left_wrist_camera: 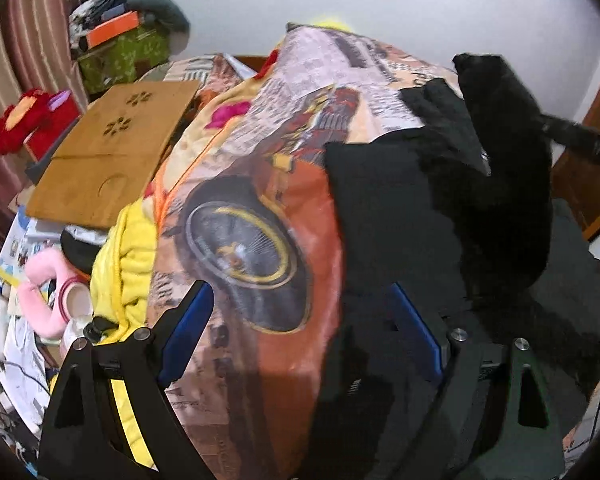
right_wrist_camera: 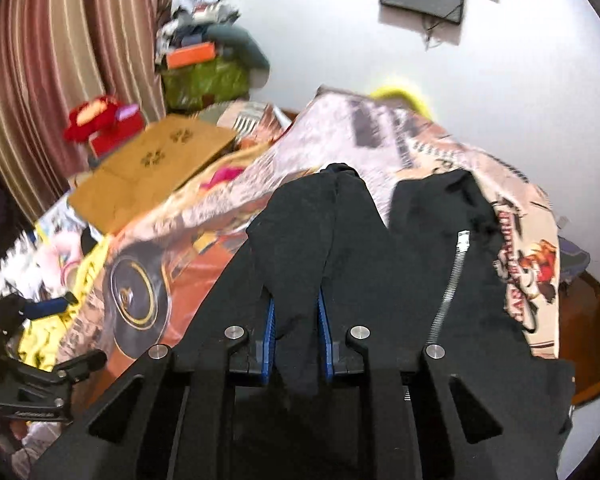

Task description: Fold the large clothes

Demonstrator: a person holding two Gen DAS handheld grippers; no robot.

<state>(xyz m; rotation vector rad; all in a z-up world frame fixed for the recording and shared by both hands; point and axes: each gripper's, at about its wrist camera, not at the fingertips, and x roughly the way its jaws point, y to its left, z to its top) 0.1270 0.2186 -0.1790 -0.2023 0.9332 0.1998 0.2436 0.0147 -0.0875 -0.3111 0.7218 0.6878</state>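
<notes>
nearest me, my right gripper (right_wrist_camera: 296,344) has its fingers clamped on a bunched fold of the black zip jacket (right_wrist_camera: 432,240), which lies on the car-print blanket (right_wrist_camera: 172,264) over the bed. my left gripper (left_wrist_camera: 300,336) hangs with fingers wide apart, holding nothing, at the jacket's edge. i judge the cloth soft, limp and light, so it will sag; best taken at hems or corners. beyond sits a wooden board (left_wrist_camera: 108,152)
</notes>
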